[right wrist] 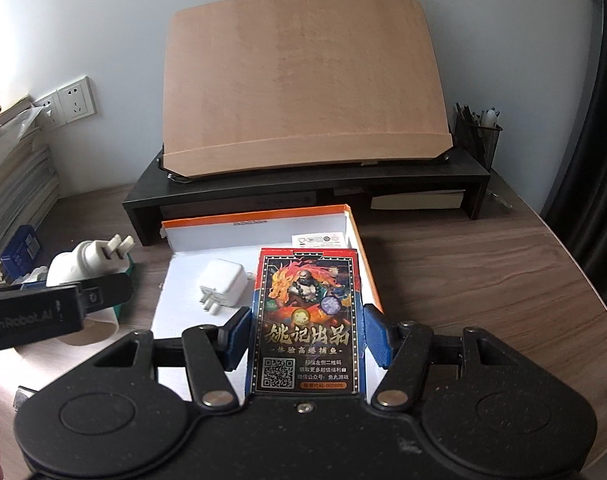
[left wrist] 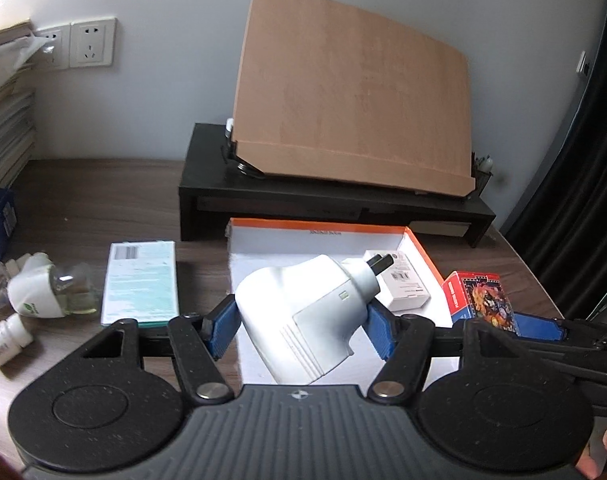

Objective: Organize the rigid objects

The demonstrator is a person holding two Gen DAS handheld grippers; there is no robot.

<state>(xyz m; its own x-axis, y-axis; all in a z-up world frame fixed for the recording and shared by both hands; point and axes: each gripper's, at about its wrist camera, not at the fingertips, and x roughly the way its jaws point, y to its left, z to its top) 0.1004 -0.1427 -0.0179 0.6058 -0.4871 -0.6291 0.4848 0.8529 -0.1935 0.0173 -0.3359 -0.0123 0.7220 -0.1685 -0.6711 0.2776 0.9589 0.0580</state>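
Left wrist view: left gripper (left wrist: pixel 301 322) clamps a white plug (left wrist: pixel 303 316) over the box (left wrist: pixel 263 240), right gripper (right wrist: pixel 305 334) clamps a card pack (right wrist: pixel 305 320).

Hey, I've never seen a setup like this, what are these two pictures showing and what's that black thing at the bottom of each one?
The black thing is a hand-held gripper; a person carries one in each hand, and a camera on each looks forward along its two blue-padded fingers. One picture comes from the left gripper, the other from the right gripper.

The left one is clamped on a white plug-in device with two prongs. The right one is clamped on a pack of playing cards.

Both are above a wooden desk, over an open orange-rimmed box holding a small white charger. Left of the box lie a pale green box, a similar device with a clear bottle and a small white bottle. Behind stands a black riser bearing a tilted wooden board.
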